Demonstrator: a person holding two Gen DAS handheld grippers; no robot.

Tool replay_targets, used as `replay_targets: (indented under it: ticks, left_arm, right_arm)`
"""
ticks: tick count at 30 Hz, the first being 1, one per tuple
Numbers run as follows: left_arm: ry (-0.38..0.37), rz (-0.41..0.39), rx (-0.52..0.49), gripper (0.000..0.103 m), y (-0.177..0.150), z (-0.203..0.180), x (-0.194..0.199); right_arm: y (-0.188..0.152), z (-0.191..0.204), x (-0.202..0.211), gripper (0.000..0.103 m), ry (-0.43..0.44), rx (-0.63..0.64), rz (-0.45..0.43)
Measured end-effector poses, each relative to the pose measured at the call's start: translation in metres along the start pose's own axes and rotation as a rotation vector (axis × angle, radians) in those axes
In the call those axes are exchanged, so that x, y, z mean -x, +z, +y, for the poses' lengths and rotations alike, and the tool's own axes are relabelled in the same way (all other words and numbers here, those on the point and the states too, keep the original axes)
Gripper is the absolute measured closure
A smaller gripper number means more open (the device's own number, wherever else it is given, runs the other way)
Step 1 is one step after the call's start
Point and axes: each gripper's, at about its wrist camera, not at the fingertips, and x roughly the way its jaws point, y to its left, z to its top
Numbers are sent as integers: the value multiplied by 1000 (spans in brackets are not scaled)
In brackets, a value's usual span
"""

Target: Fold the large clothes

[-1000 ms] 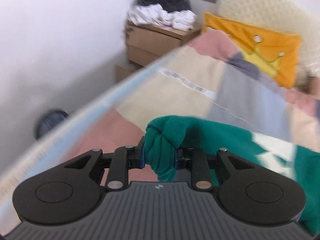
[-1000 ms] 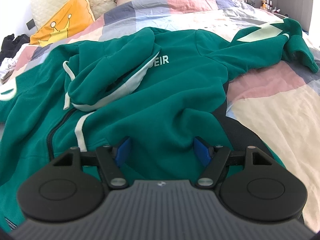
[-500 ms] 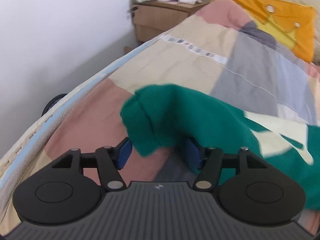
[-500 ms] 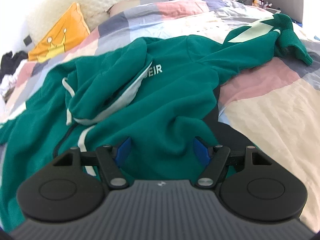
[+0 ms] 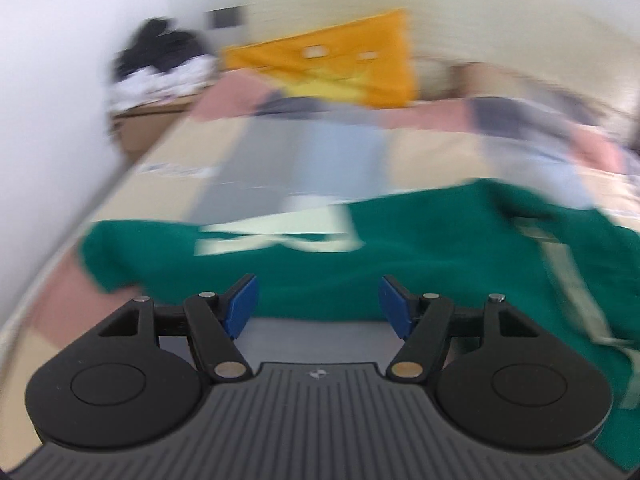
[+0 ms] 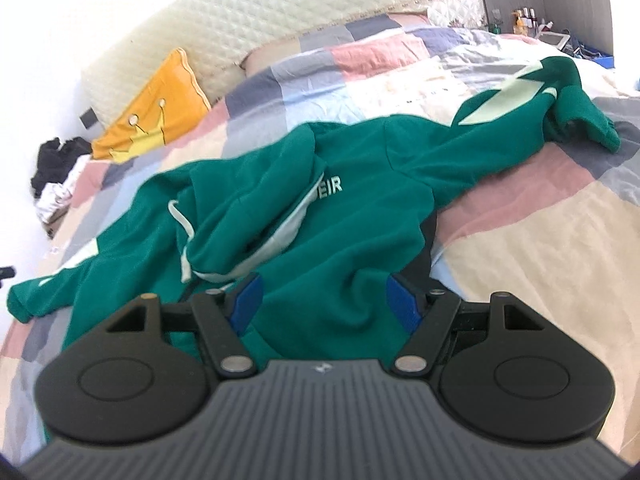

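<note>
1. Looking along the left hand-held gripper (image 5: 318, 300) in the left wrist view, heavily blurred: jaws spread wide, blue pads (image 5: 241, 304) apart with nothing between them; they have just been opening, and no cloth is gripped. Released.
2. Same view: green hoodie (image 5: 420, 264) lies on the bed (image 5: 168, 168) just beyond the fingertips. One sleeve with a pale patch (image 5: 276, 236) stretches toward the left edge of the bed. Pads sit over the hoodie's near edge; blur too strong to tell whether they touch it.
3. Same view, far end: orange cushion (image 5: 340, 68) against the headboard (image 5: 500, 20); pile of dark and white clothes (image 5: 160, 64) on a wooden nightstand (image 5: 148, 120) off the bed's far left corner, beside the wall.
4. Right wrist view, sharp: right hand-held gripper (image 6: 322, 306) also spread wide, pads on either side of a raised fold of the hoodie (image 6: 348, 232), not pressing on it. Released.
5. Same view: hoodie is spread crumpled across the middle of the patchwork bed (image 6: 540, 240), hood (image 6: 256, 216) flopped over the chest, white drawstring (image 6: 180, 224) showing, letters "EIR" visible. One sleeve (image 6: 520, 120) runs toward the far right edge, cuff bunched; the other sleeve (image 6: 44, 292) reaches the left edge.
6. Same view: orange cushion (image 6: 156, 116) leans on the quilted headboard (image 6: 280, 24); clothes pile (image 6: 56, 176) at far left; small bottles (image 6: 524, 20) at far right, too small to identify.
</note>
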Motion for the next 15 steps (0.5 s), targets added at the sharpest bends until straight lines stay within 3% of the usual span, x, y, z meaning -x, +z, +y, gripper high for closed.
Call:
replay_targets:
  ticks: [3, 9, 15]
  left_arm:
    - [-111, -34, -63, 31, 0, -79, 25]
    - [-340, -74, -87, 31, 5, -206, 69]
    - [-506, -50, -11, 32, 3, -288, 90]
  right_arm:
    - [3, -6, 7, 33, 19, -16, -11]
    - [11, -21, 22, 33, 52, -52, -41]
    - [19, -37, 25, 32, 40, -44, -60]
